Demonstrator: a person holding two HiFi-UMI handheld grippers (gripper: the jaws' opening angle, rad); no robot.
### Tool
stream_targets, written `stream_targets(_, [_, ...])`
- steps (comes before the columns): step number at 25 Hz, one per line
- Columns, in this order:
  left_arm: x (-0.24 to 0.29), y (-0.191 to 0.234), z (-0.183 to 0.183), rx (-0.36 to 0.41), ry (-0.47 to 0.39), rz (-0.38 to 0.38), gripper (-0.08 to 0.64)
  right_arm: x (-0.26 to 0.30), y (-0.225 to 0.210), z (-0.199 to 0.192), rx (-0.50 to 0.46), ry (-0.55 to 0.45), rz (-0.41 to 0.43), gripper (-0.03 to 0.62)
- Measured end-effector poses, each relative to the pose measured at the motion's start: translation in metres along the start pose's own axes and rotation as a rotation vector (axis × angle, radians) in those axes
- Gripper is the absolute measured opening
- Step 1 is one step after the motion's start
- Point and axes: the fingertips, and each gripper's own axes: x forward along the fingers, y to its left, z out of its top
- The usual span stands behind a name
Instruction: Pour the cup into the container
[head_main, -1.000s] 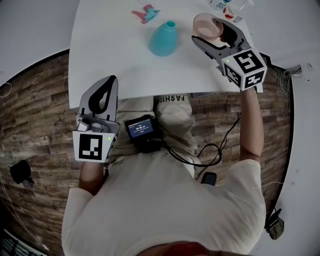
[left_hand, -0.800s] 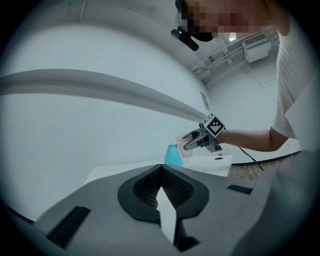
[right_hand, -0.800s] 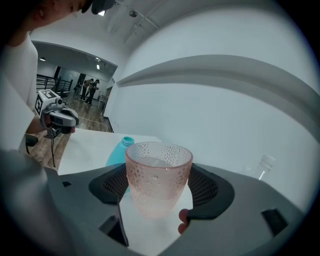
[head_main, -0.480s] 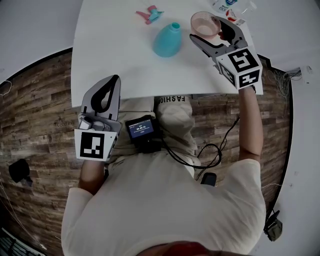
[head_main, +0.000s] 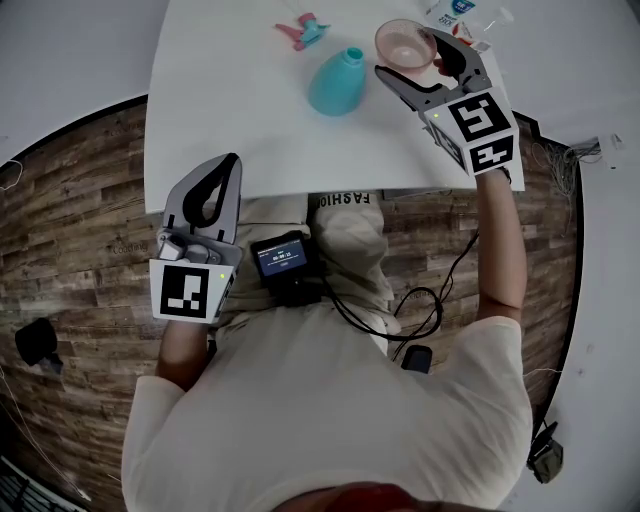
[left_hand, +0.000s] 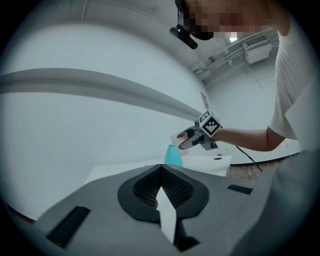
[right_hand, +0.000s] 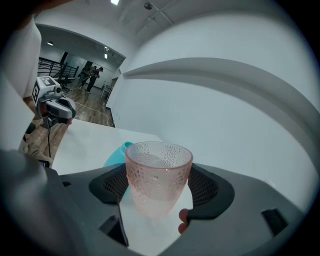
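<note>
**Holding the cup beside the container's neck**

Clamping a pink, dimpled cup (head_main: 404, 44) between its jaws, the right gripper (head_main: 411, 57) is raised over the far right part of the white counter (head_main: 230, 110). The right gripper view shows both dark pads pressed on the cup's lower wall, one on each side, with the rim standing clear above them and the cup upright in the grip. The teal container (head_main: 336, 83) stands upright on the counter just to the left of the cup. It has a wide base and a narrow neck that is open at the top. From the left gripper view the cup sits higher than that neck and a little to its right, close to it but apart from it.

The left gripper (head_main: 229, 166) is held low at the near edge of the counter, well apart from both things. Its jaws are together at the tips with nothing between them.

A small pink and teal item (head_main: 301, 29) lies on the counter beyond the container. A dark device (head_main: 281, 257) with a lit screen sits at the person's waist.
</note>
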Motion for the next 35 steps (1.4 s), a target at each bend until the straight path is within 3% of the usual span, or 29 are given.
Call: stream_targets(35, [-0.002, -0.003, 0.006, -0.005, -0.010, -0.001, 0.011, 0.004, -0.005, 0.015, -0.212, 0.030, -0.073, 0.373])
